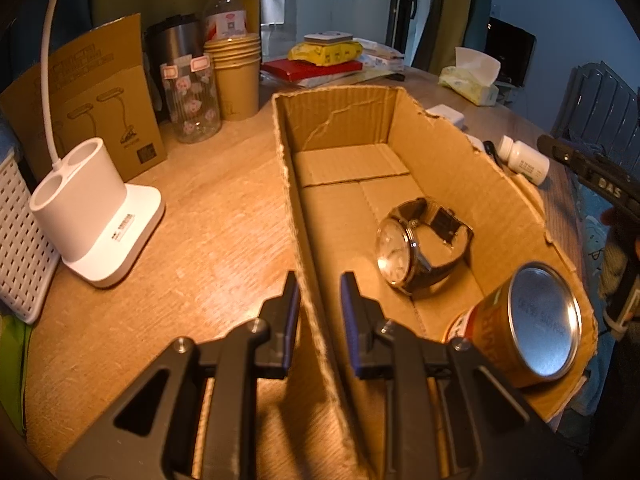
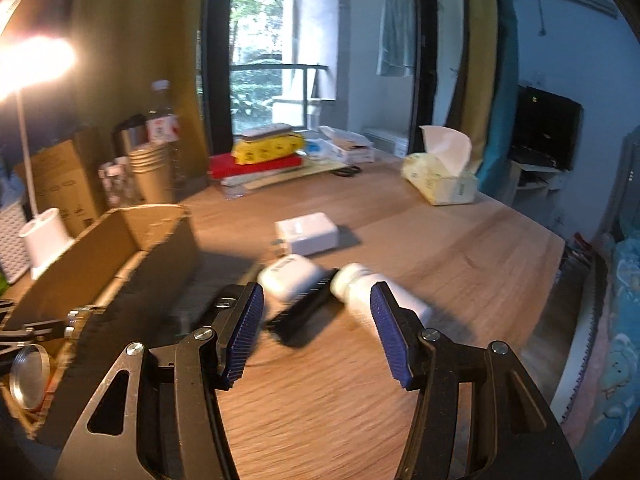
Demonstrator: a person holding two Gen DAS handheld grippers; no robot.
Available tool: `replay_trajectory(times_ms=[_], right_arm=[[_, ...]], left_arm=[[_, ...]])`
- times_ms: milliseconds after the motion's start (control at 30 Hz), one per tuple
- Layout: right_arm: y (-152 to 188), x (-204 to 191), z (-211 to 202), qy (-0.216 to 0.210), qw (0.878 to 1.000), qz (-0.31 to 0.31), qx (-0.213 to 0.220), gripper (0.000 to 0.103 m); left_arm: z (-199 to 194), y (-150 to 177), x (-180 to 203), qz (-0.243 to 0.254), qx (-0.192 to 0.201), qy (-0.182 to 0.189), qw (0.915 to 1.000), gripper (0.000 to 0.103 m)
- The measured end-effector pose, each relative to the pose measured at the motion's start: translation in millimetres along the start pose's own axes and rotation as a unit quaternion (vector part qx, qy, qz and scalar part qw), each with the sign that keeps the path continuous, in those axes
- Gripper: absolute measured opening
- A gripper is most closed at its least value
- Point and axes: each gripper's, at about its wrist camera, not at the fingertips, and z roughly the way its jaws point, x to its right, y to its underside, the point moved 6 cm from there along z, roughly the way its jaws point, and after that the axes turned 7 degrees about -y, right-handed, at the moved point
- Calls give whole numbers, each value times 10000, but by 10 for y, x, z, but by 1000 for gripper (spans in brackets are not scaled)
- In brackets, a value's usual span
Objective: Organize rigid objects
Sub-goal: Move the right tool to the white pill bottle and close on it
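Observation:
An open cardboard box [image 1: 440,160] lies on the wooden table. Inside it are a wristwatch [image 1: 416,248] and a tin can [image 1: 532,320] on its side. My left gripper [image 1: 320,312] is shut on the box's left wall, one pad on each side. My right gripper [image 2: 316,286] hovers open and empty over the table to the right of the box [image 2: 100,248]. Just beyond its fingers lie a white pill bottle [image 2: 408,304], a black comb-like object [image 2: 300,312] and a white rounded case [image 2: 290,276]. A white adapter [image 2: 308,232] sits further back.
A white lamp base [image 1: 92,208], a white basket [image 1: 20,232], a glass jar [image 1: 192,100] and stacked paper cups [image 1: 236,76] stand left of the box. Books and packets [image 1: 316,68] lie at the back, and a tissue pack [image 2: 440,180] at the back right.

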Motion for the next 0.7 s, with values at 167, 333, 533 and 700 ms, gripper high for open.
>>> replay_trajectory(times_ms=[167,333,533,700], right_arm=[[32,236,125,188,9998,65,-76,59],[72,379,247,288,9994,108,-167,59],[82,496,385,354,9990,83,-258,59],[87,541,488,375,9987,45,-333,59]], left_arm=[[6,3,-5,-12,-26,12,10000,21],[8,3,-4,-13,-36,15,10000,21],[22,8,-3,-14,-60,25,10000,21],[39,14,-6,-23,-100,32,9999,21]])
